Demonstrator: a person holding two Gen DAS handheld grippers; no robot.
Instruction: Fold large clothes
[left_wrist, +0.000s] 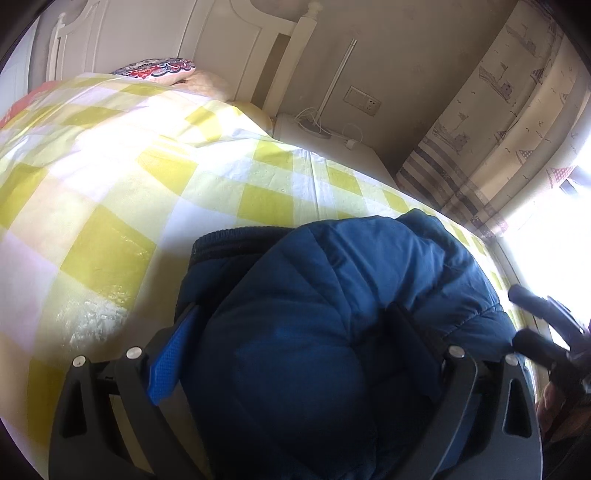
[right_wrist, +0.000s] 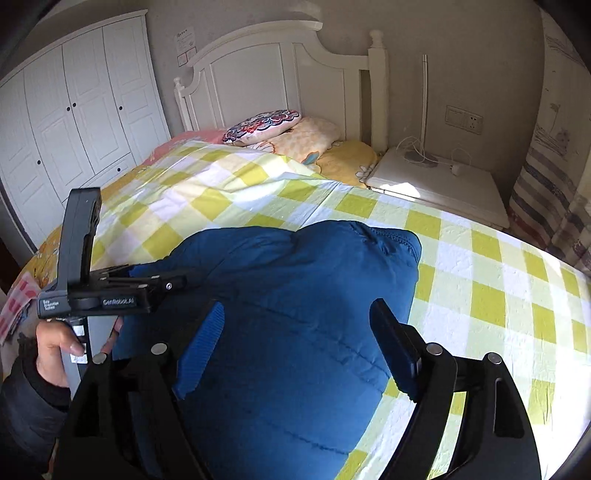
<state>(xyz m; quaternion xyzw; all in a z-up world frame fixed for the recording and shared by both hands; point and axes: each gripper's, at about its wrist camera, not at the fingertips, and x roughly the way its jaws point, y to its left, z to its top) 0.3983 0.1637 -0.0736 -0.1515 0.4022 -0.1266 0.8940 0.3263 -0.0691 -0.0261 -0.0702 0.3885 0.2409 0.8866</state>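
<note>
A blue padded jacket (right_wrist: 295, 295) lies bunched on the yellow-and-white checked bedspread (right_wrist: 480, 280); it also shows in the left wrist view (left_wrist: 332, 295), with a dark ribbed hem (left_wrist: 229, 242) at its far left. My left gripper (left_wrist: 295, 325) is open, its fingers (left_wrist: 173, 350) spread either side of the jacket's bulk, pressed close over it. My right gripper (right_wrist: 299, 325) is open just above the jacket, with nothing held. The left gripper also appears in the right wrist view (right_wrist: 162, 284), and the right gripper in the left wrist view (left_wrist: 524, 314).
The bedspread (left_wrist: 110, 184) covers a bed with a white headboard (right_wrist: 280, 74) and pillows (right_wrist: 266, 125). A white nightstand (right_wrist: 443, 184) with a lamp and cables stands at the bed's right. A wardrobe (right_wrist: 74, 122) is left, curtains (left_wrist: 498, 129) right.
</note>
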